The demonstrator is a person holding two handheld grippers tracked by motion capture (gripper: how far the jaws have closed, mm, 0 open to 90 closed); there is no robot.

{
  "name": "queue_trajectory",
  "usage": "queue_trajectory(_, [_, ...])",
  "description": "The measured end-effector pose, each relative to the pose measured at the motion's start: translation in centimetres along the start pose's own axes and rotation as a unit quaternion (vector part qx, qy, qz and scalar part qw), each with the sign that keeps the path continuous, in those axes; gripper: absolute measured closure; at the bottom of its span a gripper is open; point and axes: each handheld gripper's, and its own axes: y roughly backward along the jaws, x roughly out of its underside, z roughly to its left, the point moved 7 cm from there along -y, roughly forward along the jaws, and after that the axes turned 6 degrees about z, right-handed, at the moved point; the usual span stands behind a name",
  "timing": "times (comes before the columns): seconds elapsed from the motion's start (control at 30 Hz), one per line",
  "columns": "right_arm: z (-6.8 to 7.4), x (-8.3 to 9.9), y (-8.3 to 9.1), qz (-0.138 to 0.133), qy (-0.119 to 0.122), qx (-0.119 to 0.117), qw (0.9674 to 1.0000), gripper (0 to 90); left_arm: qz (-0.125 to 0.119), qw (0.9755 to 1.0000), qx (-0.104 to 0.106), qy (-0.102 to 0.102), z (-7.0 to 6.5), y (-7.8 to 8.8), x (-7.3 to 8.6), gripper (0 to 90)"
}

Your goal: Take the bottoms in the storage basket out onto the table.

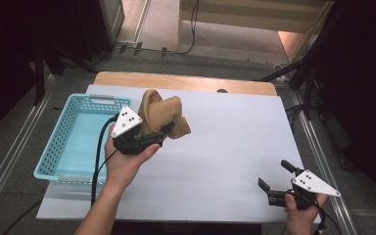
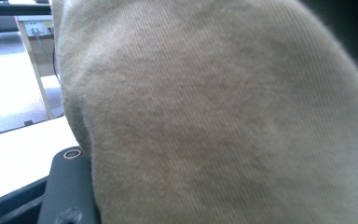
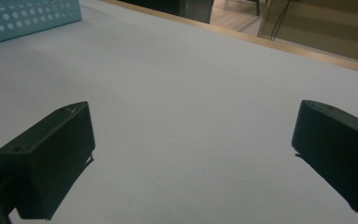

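Covering most of the table [image 1: 186, 81], a white sheet [image 1: 225, 147] lies bare across its middle and right, leaving a wooden strip exposed along the far edge. A light-blue basket [image 1: 61, 147] sits at the sheet's left edge, its near corner close to the front edge. The tan cloth [image 1: 164, 117] hangs bunched above the sheet just right of the basket's far corner, pinched by the left gripper [image 1: 149, 134] — jaws closed on its lower folds. In the left gripper view the cloth [image 2: 214, 116] presses against the lens, so its ribbed weave shows, with one black jaw at the bottom left. The right gripper [image 1: 276, 178] rests near the sheet's front right corner, well apart from the cloth; its own view shows the jaws spread wide with nothing between them — the basket's [image 3: 28, 16] perforated wall sits at top left.
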Motion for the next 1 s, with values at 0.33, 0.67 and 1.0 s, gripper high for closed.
queue_trajectory(0.33, [0.0,0.1,-0.1,0.003,0.004,0.001,1.0000,0.0,0.011,0.9999,0.013,0.000,-1.1,-1.1,0.8,31.6])
queue_trajectory(0.67, [-0.1,0.1,-0.1,0.003,0.003,0.001,1.0000,0.0,0.029,0.9991,0.029,0.001,-2.4,-2.6,2.1,31.6])
queue_trajectory(1.0, [-0.2,0.1,-0.1,0.003,0.004,0.001,1.0000,0.0,0.048,0.9978,0.047,0.002,-3.5,-4.0,3.2,31.5])
